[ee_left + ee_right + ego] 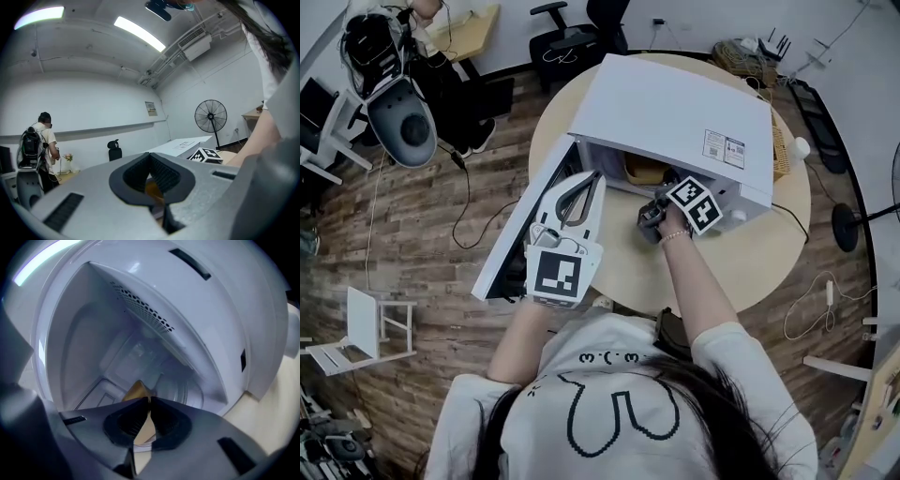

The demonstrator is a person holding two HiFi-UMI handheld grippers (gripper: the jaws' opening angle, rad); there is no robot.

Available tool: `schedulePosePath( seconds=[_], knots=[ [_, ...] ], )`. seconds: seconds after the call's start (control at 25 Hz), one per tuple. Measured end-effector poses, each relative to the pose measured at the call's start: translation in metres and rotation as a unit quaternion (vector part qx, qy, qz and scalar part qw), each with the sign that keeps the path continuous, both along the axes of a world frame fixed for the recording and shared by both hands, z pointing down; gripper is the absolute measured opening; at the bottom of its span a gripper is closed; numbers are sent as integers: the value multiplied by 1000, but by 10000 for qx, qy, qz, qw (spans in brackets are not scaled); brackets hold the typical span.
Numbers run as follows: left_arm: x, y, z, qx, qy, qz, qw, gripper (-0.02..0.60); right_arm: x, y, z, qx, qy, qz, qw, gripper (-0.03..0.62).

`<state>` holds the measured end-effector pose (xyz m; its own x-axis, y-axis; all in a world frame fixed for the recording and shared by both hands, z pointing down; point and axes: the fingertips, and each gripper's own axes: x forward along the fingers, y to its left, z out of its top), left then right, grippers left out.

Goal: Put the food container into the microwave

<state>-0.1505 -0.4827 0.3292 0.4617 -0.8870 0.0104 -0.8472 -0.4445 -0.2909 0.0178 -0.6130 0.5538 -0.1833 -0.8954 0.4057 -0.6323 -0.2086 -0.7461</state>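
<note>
microwave (pixel 675 112) white | food container (pixel 645 171) amber | table (pixel 750 253) cream | floor (pixel 422 216) brown wood-plank | office chair (pixel 572 39) black

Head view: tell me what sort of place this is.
Likely an office or lab workroom: black swivel office chairs on a wood-plank floor, a round beige table carrying a white microwave, and a black pedestal fan.

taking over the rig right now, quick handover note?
Left gripper: shut, empty, beside the open microwave door.
Right gripper: shut, apparently empty, at the mouth of the microwave.
Yellow food container: inside the cavity, seemingly clear of both grippers.
Done: container is in.
Left: draw the right gripper out; probably shut the door.
</note>
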Motion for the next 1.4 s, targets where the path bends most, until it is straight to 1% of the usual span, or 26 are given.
schedulePosePath(
  seconds=[0.16, 0.4, 0.56, 0.72, 0.84, 1.0, 1.16, 1.4],
  knots=[
    [3, 1, -1, -8, -14, 30, 10000, 8, 1, 1, -8, 198, 406, -162, 9988, 40],
    [16, 3, -4, -7, -18, 150, 9999, 8, 8, 13, -26, 498, 614, -341, 9963, 40],
    [20, 7, -6, -1, 45, 165, 9999, 8, 2, 30, -45, 661, 777, -800, 9916, 40],
    [23, 6, -8, -3, 123, 135, 9998, 8, -2, 47, -71, 862, 954, -1213, 9843, 40],
    [25, 5, -9, -11, 208, 91, 9997, 8, -1, 59, -91, 1049, 1262, -1483, 9752, 40],
    [29, 8, -11, 0, 328, 29, 9995, 8, 3, 81, -116, 1322, 1710, -1790, 9598, 38],
    [33, 18, -10, 25, 436, -62, 9990, 8, 5, 107, -134, 1582, 1936, -2121, 9447, 37],
    [38, 37, -16, 84, 637, -251, 9976, 8, 13, 151, -167, 2066, 2391, -2455, 9164, 29]
  ],
)
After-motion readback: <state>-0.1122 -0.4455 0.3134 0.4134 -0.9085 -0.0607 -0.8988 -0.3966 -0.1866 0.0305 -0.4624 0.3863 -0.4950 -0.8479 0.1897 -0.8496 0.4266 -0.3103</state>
